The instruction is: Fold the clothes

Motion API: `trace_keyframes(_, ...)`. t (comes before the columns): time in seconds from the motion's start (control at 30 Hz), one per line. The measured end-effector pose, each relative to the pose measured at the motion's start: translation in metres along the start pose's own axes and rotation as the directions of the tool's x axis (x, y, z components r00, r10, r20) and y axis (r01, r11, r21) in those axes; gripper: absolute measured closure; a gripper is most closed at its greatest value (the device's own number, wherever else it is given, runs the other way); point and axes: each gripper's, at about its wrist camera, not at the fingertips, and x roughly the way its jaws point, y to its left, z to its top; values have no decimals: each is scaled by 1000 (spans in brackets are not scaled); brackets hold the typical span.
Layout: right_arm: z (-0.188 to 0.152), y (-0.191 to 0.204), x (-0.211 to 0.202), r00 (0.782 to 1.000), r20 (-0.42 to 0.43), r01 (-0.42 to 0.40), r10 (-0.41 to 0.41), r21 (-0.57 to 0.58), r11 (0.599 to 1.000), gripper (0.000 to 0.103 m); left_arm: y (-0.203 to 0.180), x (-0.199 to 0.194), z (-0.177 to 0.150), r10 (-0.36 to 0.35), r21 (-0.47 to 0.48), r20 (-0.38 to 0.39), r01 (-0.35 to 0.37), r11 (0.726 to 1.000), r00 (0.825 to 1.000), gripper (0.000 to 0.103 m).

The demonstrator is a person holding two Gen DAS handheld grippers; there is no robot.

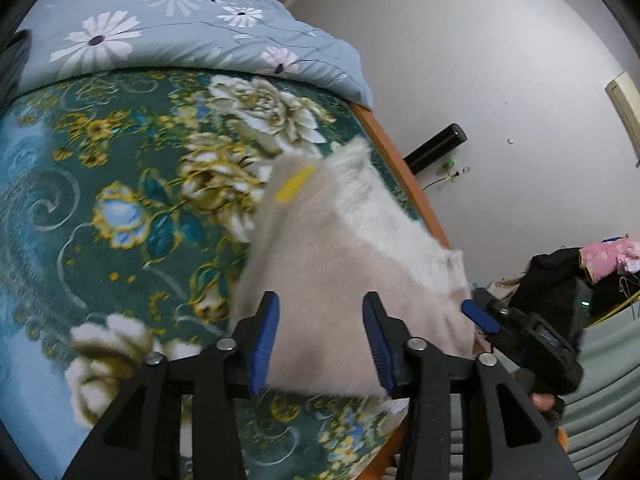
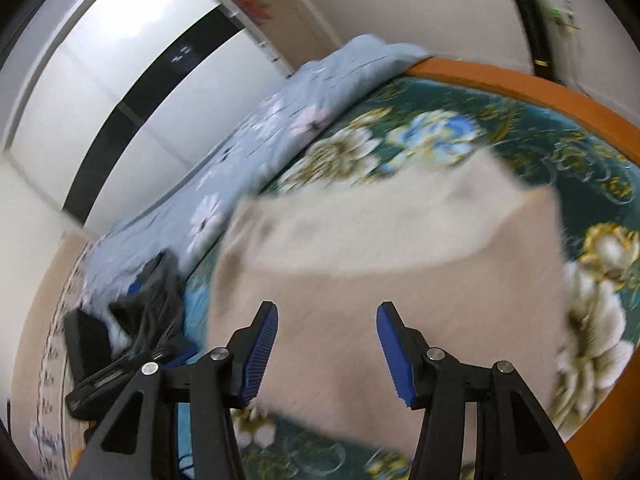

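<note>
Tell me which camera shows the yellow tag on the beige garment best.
The left wrist view. There the yellow tag shows plainly on the beige garment, near its far end. In the right wrist view the garment is motion-blurred and no tag can be made out.

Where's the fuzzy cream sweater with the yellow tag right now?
The fuzzy cream sweater lies on the green floral blanket near the bed's orange wooden edge, just ahead of the open left gripper; the right wrist view shows it filling the centre before the open right gripper.

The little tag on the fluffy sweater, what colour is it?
Yellow. The tag sits on the cream sweater, seen best in the left wrist view.
</note>
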Motion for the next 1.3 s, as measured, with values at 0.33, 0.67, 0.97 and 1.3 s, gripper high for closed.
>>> trace_keyframes(0.33, -101, 65, 35, 988, -92, 110, -123, -134, 985, 48, 33, 9, -47, 169, 135, -56, -160, 978, 984, 49)
trace_keyframes(0.67, -140, 61, 92, 917, -187, 334, -351, -117, 935, 42, 56, 12, -67, 176, 166, -53, -165, 972, 983, 27)
trace_keyframes(0.97, -139, 71, 114, 873, -178, 435, -454, -134, 890, 30, 67, 18, -66, 141, 162, -47, -132, 978, 989, 26)
trace_keyframes(1.3, -132, 79, 124, 839, -158, 501, -521, -153, 852, 28, 88, 23, -60, 101, 61, -32, -99, 993, 994, 13)
